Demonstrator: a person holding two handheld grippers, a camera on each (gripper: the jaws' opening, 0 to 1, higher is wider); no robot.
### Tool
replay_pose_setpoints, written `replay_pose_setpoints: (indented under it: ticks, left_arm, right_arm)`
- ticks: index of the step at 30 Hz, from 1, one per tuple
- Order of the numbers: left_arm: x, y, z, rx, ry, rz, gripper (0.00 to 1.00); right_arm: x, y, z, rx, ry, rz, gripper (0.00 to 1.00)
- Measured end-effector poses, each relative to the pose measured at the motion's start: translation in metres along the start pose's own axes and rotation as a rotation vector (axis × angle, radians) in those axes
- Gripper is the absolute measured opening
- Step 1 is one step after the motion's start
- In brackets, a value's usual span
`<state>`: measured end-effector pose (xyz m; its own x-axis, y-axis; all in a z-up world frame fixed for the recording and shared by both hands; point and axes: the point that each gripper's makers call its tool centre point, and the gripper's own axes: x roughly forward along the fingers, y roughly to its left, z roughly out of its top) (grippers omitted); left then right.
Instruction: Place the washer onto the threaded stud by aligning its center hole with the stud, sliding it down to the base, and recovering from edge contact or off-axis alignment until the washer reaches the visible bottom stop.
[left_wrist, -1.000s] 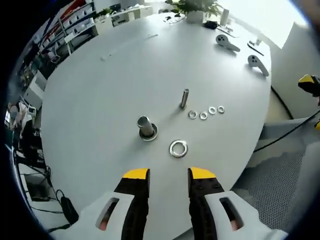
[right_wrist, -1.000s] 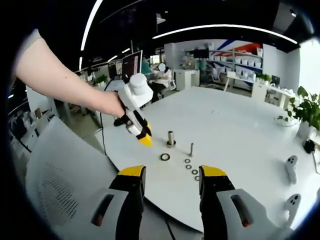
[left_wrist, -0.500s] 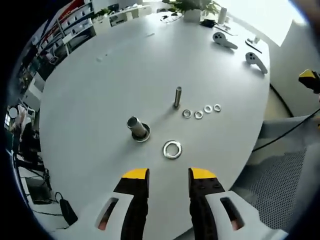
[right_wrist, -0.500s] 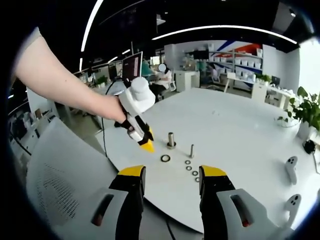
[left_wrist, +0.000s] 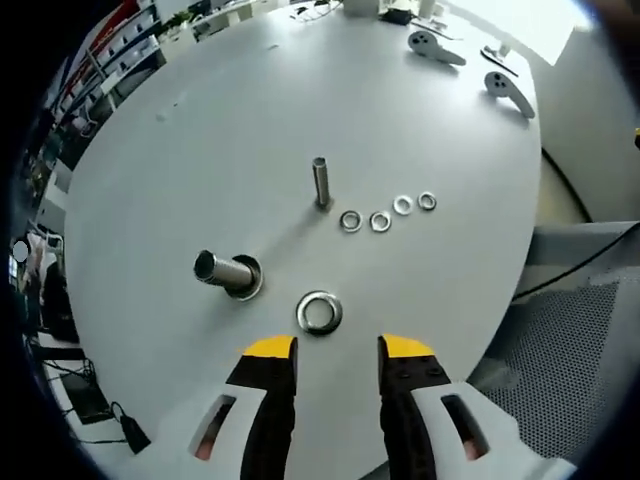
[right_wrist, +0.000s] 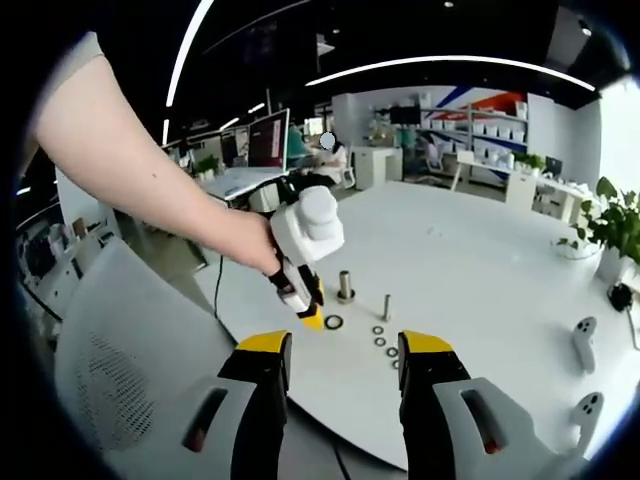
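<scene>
Steel washer (left_wrist: 319, 312) flat on table (left_wrist: 200, 150), just beyond left gripper (left_wrist: 334, 347), jaws apart, empty; stud (left_wrist: 321, 182) at twelve o'clock; right gripper (right_wrist: 338, 343) spread, empty

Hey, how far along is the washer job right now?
Nothing is seated yet. The large washer lies flat on the table, beside the wide stud. The left gripper is open just short of it, empty; the right gripper is open too. Grasping, aligning and sliding down all remain. Four small washers lie near the thin stud.
</scene>
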<state>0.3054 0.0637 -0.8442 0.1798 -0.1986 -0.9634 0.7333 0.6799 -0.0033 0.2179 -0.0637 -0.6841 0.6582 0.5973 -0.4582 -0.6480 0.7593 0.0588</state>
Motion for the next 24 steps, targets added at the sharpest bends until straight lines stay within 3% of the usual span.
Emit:
replay_pose_setpoints:
  ticks: [8,20,24]
  left_arm:
    - [0.005,0.007,-0.006,0.03,0.046,0.024,0.32]
    - [0.023,0.006,0.009,0.02,0.052,0.014,0.32]
    - [0.03,0.01,0.005,0.013,0.074,0.027,0.31]
  right_arm:
    - [0.001,0.0,-0.001,0.0,0.01,0.001,0.45]
    - [0.0,-0.001,-0.002,-0.005,0.014,-0.007,0.45]
    - [0.001,-0.001,-0.003,-0.007,0.018,-0.005,0.45]
